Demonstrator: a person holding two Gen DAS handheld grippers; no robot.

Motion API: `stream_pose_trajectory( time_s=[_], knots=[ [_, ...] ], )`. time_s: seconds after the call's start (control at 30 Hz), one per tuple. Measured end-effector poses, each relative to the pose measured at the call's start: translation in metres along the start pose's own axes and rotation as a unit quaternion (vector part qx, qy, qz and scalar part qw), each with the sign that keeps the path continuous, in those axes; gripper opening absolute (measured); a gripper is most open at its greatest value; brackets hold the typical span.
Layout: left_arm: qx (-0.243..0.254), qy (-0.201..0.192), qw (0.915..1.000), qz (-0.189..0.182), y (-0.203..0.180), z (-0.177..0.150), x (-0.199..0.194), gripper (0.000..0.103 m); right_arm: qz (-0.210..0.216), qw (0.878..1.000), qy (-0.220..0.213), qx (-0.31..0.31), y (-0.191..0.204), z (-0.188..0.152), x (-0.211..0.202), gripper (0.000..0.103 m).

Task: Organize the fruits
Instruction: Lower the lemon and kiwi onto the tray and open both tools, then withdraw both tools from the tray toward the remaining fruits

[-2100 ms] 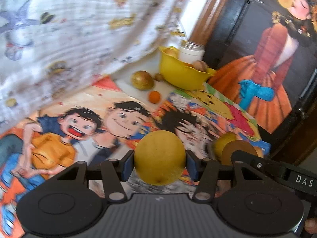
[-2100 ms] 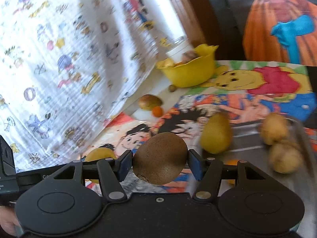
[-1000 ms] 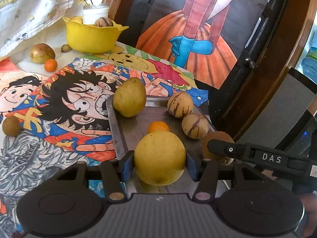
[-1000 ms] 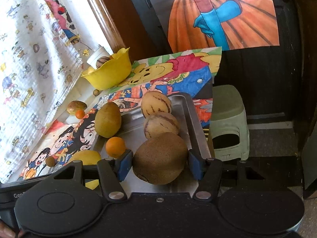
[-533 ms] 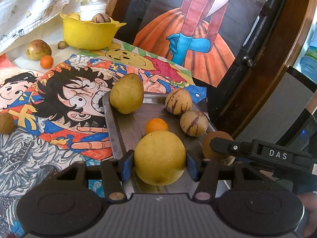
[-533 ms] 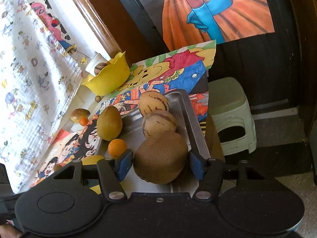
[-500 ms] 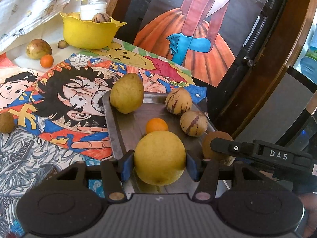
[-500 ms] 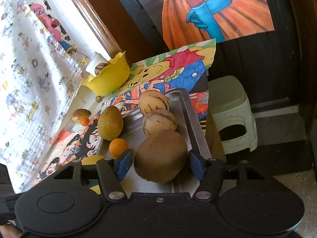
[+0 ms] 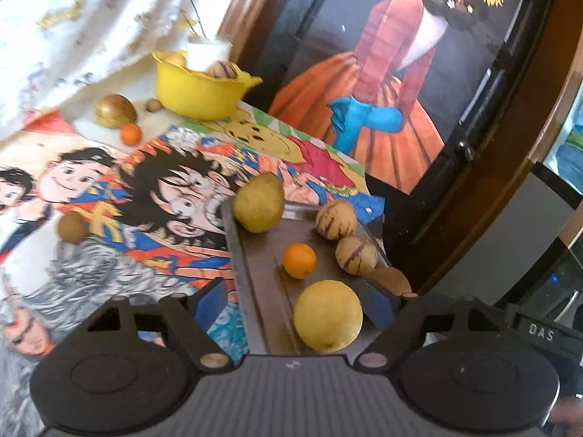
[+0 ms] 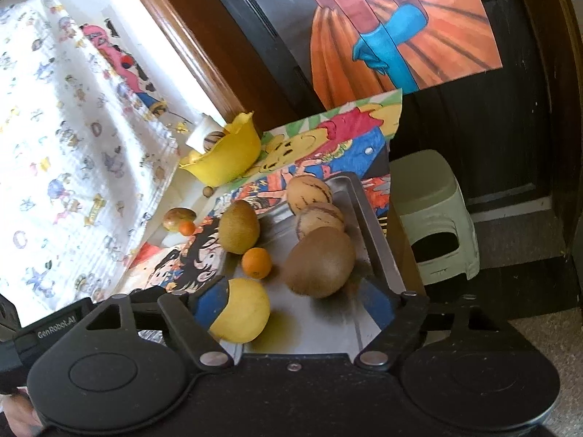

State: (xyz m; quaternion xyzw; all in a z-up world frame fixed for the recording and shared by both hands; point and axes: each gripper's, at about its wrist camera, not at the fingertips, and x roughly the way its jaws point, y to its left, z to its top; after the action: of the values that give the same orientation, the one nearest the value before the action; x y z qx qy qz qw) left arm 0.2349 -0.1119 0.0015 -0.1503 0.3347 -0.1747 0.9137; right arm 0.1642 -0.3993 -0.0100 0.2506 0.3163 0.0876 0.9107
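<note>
Lemon (image 9: 328,315) lies on tray (image 9: 251,291) between left claw's (image 9: 297,300) just-widened jaws (untouched)

The metal tray (image 10: 377,240) is crowded — a yellow round fruit (image 10: 242,309), a brown fruit (image 10: 320,260), a small orange (image 10: 257,262) and two striped fruits (image 10: 309,193) — leaving bare metal only at its near middle.

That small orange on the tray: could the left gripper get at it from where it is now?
Probably yes. The left gripper is open, and the orange sits bare on the tray just ahead. The yellow fruit lies between the jaws, slightly to one side, so the gripper would likely pass over or beside it.
</note>
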Motion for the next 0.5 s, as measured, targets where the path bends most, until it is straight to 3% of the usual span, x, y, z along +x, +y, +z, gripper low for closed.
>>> stream_pose_trajectory(
  time_s=[0.07, 0.17, 0.3, 0.5],
  knots=[
    [0.000, -0.009, 0.9999, 0.012, 0.000, -0.002, -0.013, 0.096, 0.002, 1.000, -0.004, -0.012, 0.007, -0.004, -0.010, 0.089],
    [0.001, -0.028, 0.9990, 0.034, 0.000, -0.008, -0.035, 0.102, 0.005, 1.000, -0.007, -0.029, 0.016, -0.010, -0.024, 0.095],
    [0.010, -0.036, 0.9973, 0.063, 0.001, -0.017, -0.059, 0.102, 0.003, 0.998, -0.007, -0.056, 0.031, -0.021, -0.041, 0.102],
    [0.022, -0.032, 0.9949, 0.093, 0.005, -0.036, -0.088, 0.102, -0.005, 0.997, 0.012, -0.075, 0.048, -0.039, -0.055, 0.102]
  ],
)
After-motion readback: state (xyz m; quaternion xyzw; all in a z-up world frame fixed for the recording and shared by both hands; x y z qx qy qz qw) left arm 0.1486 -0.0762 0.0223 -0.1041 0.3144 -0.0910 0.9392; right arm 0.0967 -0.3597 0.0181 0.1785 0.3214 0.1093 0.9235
